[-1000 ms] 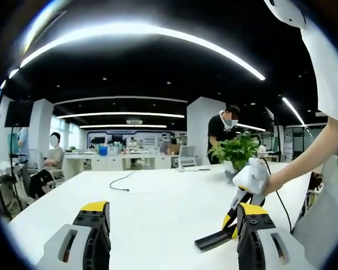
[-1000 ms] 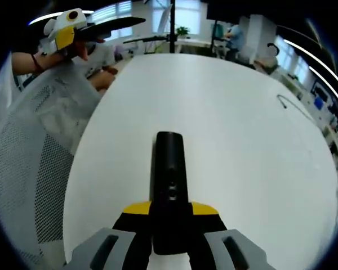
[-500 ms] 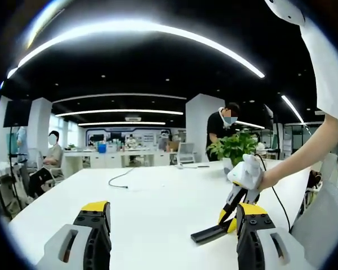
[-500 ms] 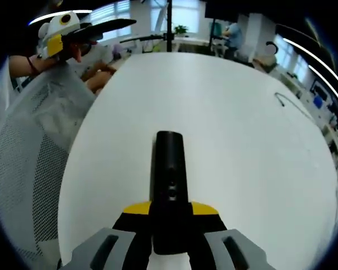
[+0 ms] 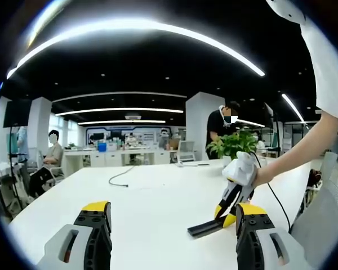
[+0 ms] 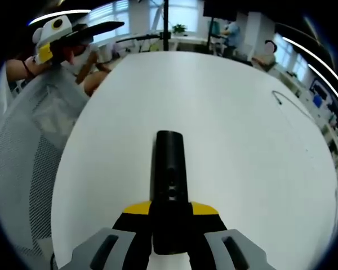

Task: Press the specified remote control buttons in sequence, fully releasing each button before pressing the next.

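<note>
My right gripper (image 6: 169, 233) pinches the remote (image 6: 169, 180) near its rear end; the black bar runs forward from between the jaws, lifted above the white table (image 6: 242, 140). In the left gripper view the remote (image 5: 205, 228) slants down toward the table (image 5: 146, 197) from the right gripper (image 5: 228, 211). My left gripper (image 5: 172, 247) stands spread, nothing between its jaws, low over the table, the remote just beside its right jaw. Beyond, a cable (image 5: 121, 178) lies on the far table, and a plant (image 5: 234, 146) stands near the edge.

No button is being pressed yet, I judge. To do it well, I should hold the remote steady and level, bring one left jaw tip onto the named button, press straight down, then lift fully clear before the next.
</note>
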A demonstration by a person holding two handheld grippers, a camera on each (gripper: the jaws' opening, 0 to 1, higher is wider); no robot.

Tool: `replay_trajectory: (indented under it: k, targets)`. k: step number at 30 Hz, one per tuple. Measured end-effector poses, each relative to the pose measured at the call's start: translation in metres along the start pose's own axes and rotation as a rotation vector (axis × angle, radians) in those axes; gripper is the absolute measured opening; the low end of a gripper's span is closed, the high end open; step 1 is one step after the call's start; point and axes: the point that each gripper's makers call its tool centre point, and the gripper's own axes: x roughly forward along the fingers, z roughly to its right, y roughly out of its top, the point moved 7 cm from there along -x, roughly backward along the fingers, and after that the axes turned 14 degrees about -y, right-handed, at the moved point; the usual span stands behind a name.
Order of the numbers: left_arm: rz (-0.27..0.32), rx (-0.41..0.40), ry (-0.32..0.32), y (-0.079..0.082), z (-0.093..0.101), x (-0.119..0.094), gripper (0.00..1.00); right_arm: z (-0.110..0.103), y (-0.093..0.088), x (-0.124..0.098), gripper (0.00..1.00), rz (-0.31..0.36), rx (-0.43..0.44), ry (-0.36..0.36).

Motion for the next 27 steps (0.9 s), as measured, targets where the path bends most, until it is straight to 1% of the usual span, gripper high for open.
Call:
replay_trajectory:
  k: [13,15,19,23,27]
  targets:
    - [-0.005,0.003,0.001,0.0,0.0,-0.001,0.94,0.001,0.002,-0.001,0.21,0.005,0.0,-0.002]
    - [-0.008,0.004,0.0,-0.001,0.0,0.0,0.94,0.003,0.002,0.0,0.21,0.007,-0.001,-0.008]
    - [-0.018,0.005,-0.005,-0.002,0.001,0.0,0.94,0.015,0.001,0.004,0.21,0.004,0.017,-0.019]
    - [-0.02,0.008,-0.001,-0.002,0.001,0.0,0.94,0.015,0.0,0.004,0.21,0.005,0.015,-0.016]
    - [-0.029,0.004,0.002,-0.003,0.0,0.0,0.94,0.015,-0.002,0.003,0.22,0.02,0.032,-0.026]
